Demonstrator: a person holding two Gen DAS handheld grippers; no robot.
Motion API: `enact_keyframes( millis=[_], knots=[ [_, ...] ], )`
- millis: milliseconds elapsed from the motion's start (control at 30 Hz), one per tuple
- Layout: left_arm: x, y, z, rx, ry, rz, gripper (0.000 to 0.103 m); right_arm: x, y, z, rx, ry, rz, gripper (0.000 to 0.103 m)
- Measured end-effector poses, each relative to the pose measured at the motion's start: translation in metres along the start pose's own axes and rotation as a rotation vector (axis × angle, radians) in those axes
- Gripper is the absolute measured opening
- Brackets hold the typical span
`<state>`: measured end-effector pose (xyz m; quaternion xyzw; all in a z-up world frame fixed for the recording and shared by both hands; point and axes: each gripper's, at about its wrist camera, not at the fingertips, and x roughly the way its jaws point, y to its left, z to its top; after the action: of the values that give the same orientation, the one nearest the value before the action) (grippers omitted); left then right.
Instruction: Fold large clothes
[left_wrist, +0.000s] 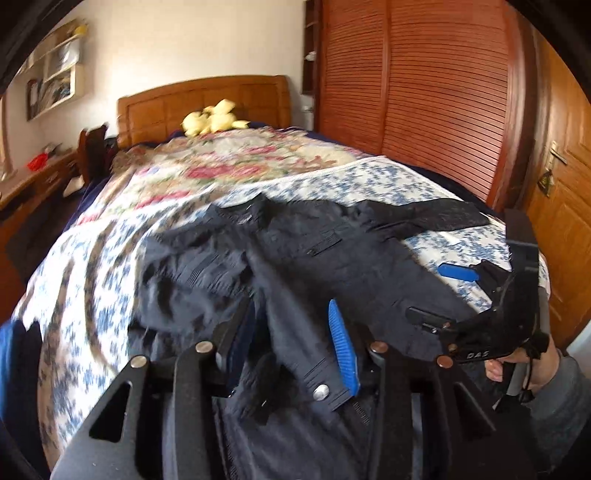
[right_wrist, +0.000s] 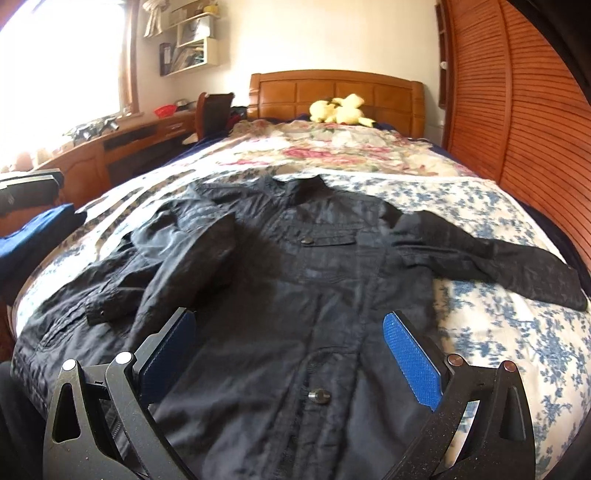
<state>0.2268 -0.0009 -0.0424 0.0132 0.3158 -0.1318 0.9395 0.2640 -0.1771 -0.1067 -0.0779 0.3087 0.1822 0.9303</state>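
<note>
The jacket (right_wrist: 295, 280) lies face up on the bed (right_wrist: 498, 332), one sleeve already folded across its chest, the other spread toward the wardrobe (right_wrist: 517, 110). Left tongs (left_wrist: 295, 354) part-open, cloth loose between the jaws; right tongs (right_wrist: 291, 358) wide open, empty. Next, likely the spread sleeve; bed edge close there

Left gripper (left_wrist: 295, 325): jaws partly apart and pitched downward, the blue pad on its right finger (left_wrist: 343, 347) exposed and dark cloth lying between the two fingers; whether the pads press on it cannot be told. Right gripper (right_wrist: 291, 350): jaws spread wide, both blue pads clear, nothing clamped, also angled downward. In the left wrist view, a hand (left_wrist: 517, 365) in a grey sleeve grasps the right gripper's handle at the frame's right edge.
</note>
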Motion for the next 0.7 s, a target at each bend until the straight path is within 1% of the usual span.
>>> enact_keyframes(
  millis=[133, 267, 300, 367, 533, 600, 700],
  knots=[
    [-0.007, 0.026, -0.035, -0.053, 0.006, 0.063, 0.042, 0.014, 0.023, -0.003, -0.034, 0.024, 0.042, 0.103],
    [-0.027, 0.049, -0.076, -0.117, -0.003, 0.121, 0.042, 0.026, 0.048, -0.004, -0.057, 0.048, 0.119, 0.101],
    [-0.030, 0.054, -0.082, -0.129, 0.000, 0.127, 0.042, 0.030, 0.055, -0.005, -0.060, 0.057, 0.148, 0.100],
    [-0.039, 0.063, -0.098, -0.157, -0.001, 0.145, 0.042, 0.035, 0.064, -0.006, -0.068, 0.070, 0.175, 0.097],
    [-0.058, 0.077, -0.126, -0.190, -0.013, 0.202, 0.042, 0.056, 0.088, -0.011, -0.091, 0.109, 0.216, 0.093],
    [-0.064, 0.081, -0.135, -0.196, -0.014, 0.212, 0.042, 0.063, 0.094, -0.013, -0.091, 0.125, 0.225, 0.092],
    [-0.066, 0.087, -0.145, -0.197, -0.008, 0.224, 0.042, 0.074, 0.099, -0.016, -0.087, 0.139, 0.237, 0.086]
  ],
)
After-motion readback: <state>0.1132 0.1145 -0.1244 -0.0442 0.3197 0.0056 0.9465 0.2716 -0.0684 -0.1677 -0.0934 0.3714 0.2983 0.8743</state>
